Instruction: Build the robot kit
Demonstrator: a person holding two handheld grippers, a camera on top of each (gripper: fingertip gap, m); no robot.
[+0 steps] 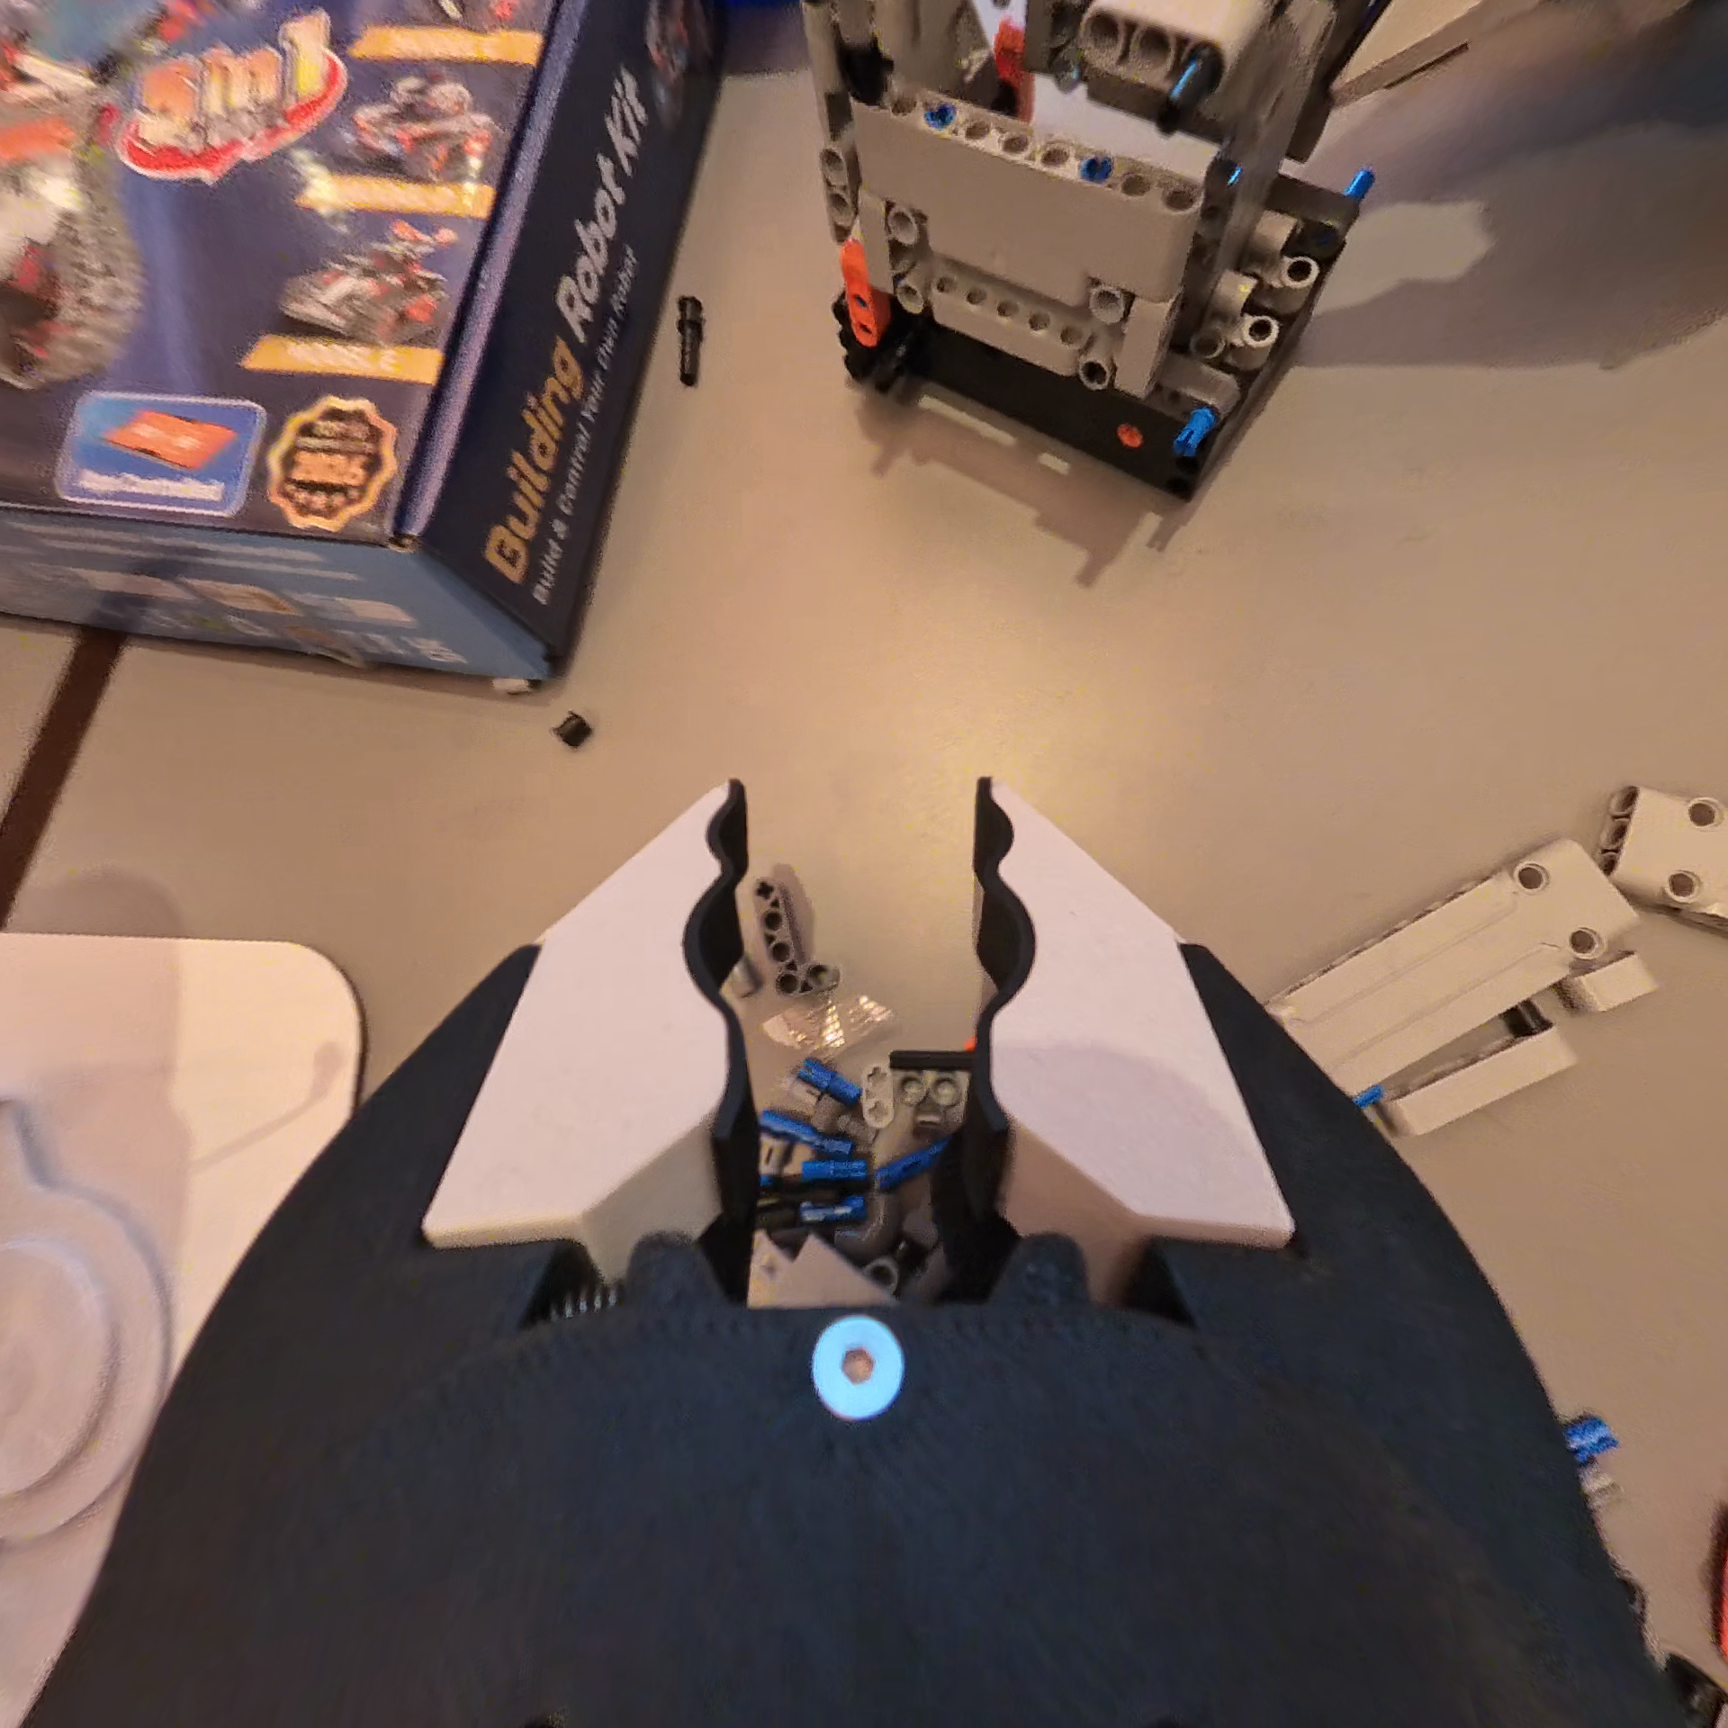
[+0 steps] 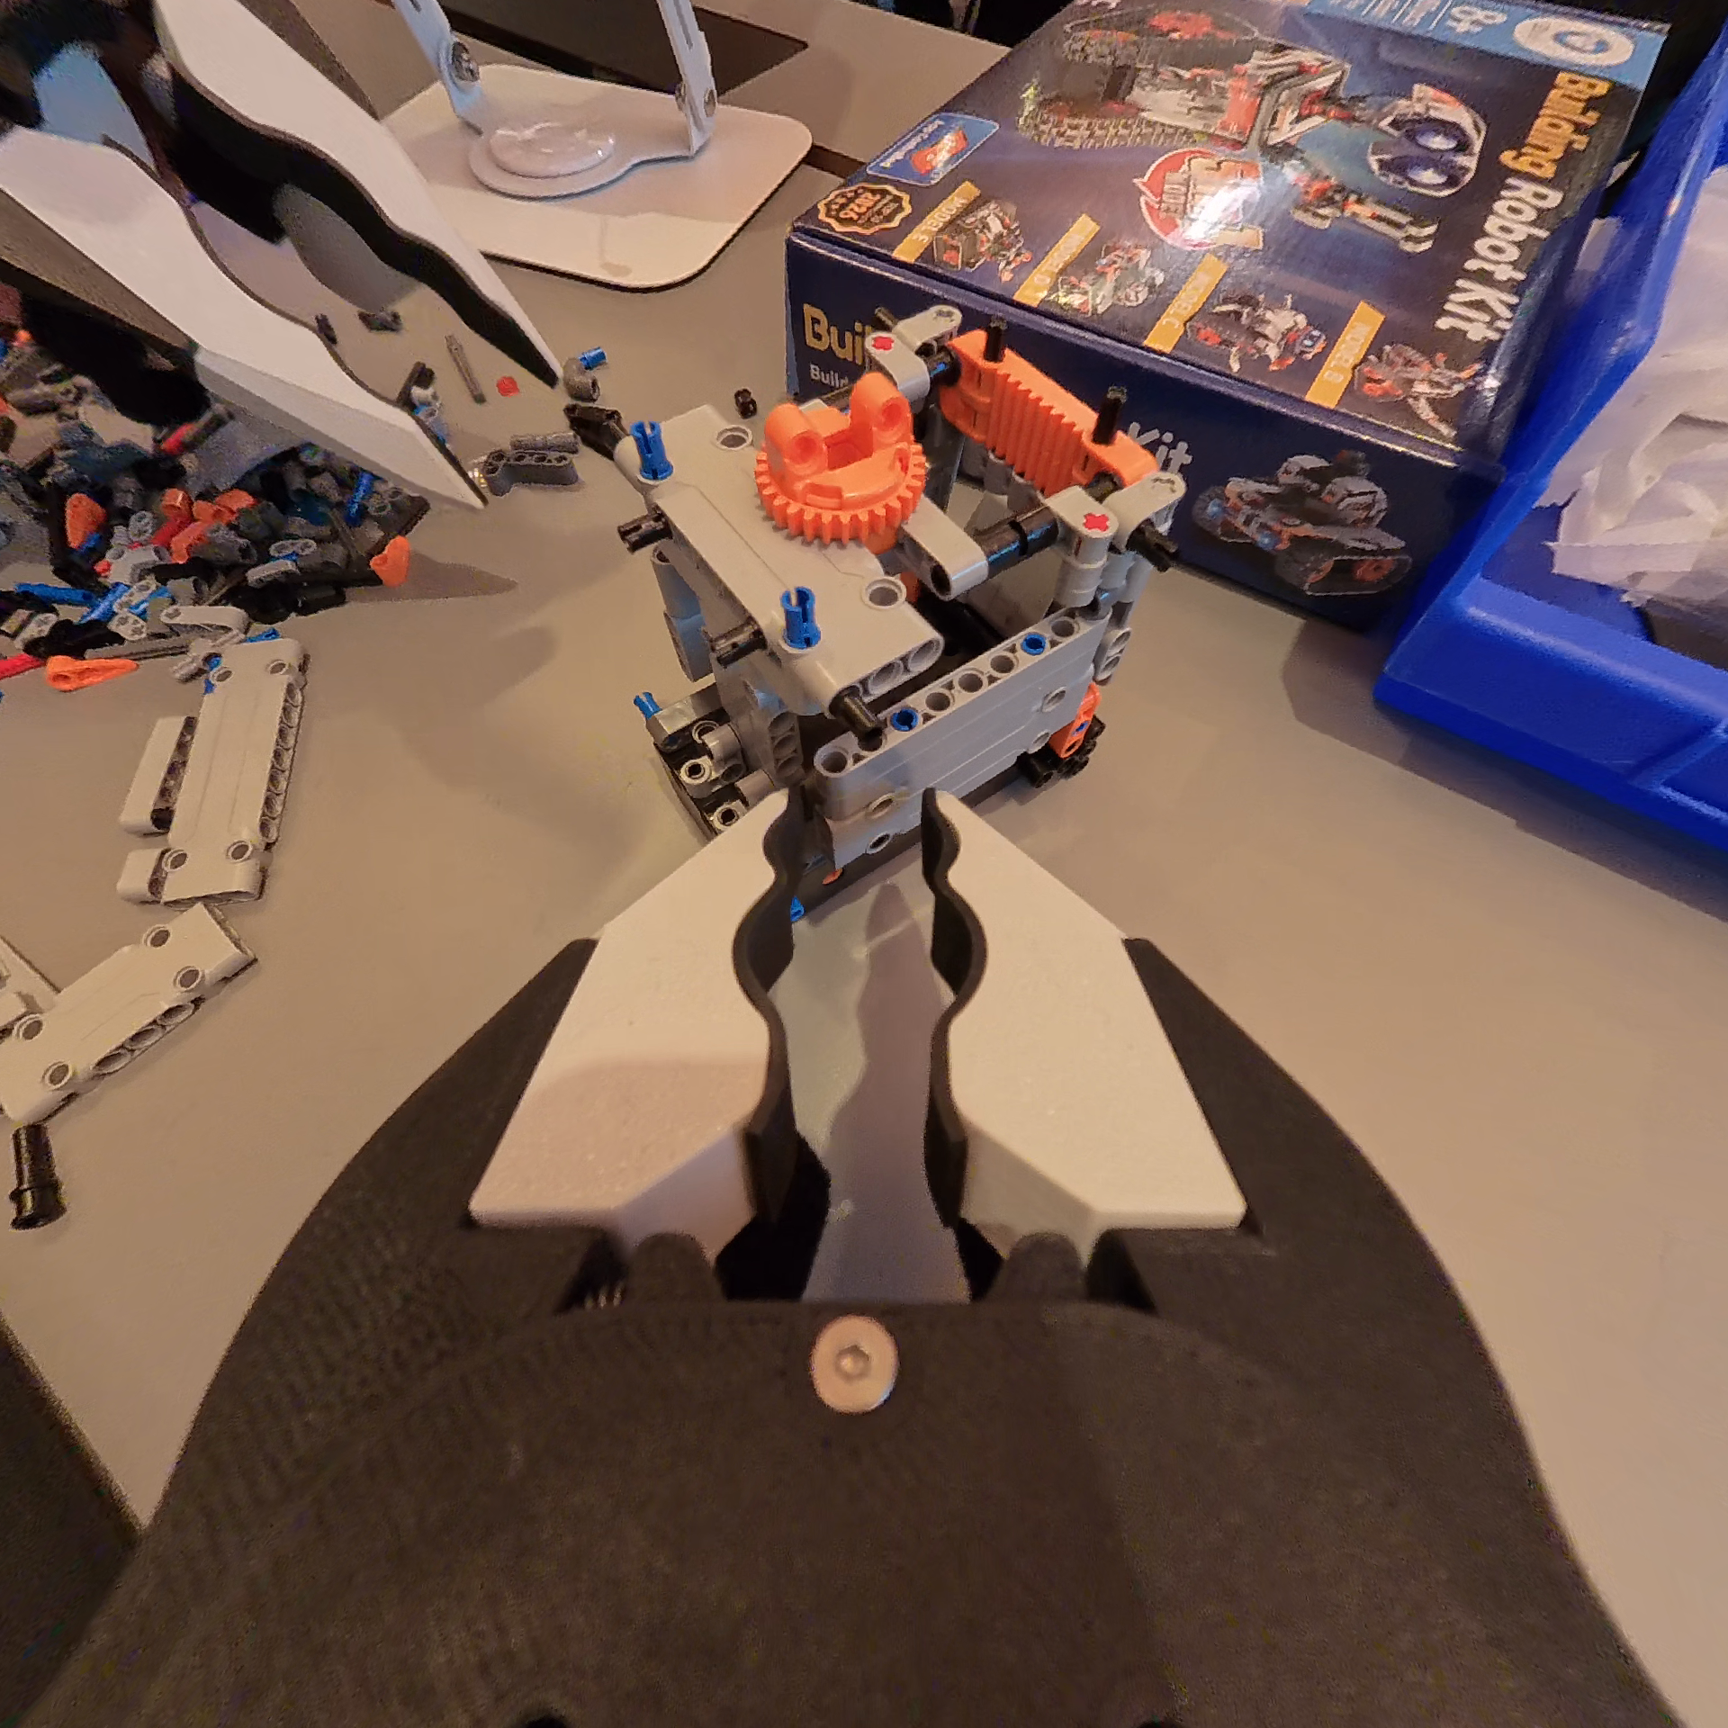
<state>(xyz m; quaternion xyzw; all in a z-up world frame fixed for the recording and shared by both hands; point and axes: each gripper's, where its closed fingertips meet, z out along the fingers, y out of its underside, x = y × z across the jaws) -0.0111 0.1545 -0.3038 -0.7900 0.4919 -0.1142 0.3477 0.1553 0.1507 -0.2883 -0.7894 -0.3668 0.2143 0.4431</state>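
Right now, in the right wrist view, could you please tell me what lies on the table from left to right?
Loose parts pile → grey panels → brick model → kit box → blue bin.

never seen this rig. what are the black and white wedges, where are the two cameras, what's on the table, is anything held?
Each wedge pair is a handheld two-finger gripper; a camera on each looks along its fingers. The left gripper hangs open over a pile of small parts, holding nothing. The right gripper is open and empty, its tips at the base of a half-built grey block model with an orange gear. On the grey table: a kit box, grey panels, a blue bin.
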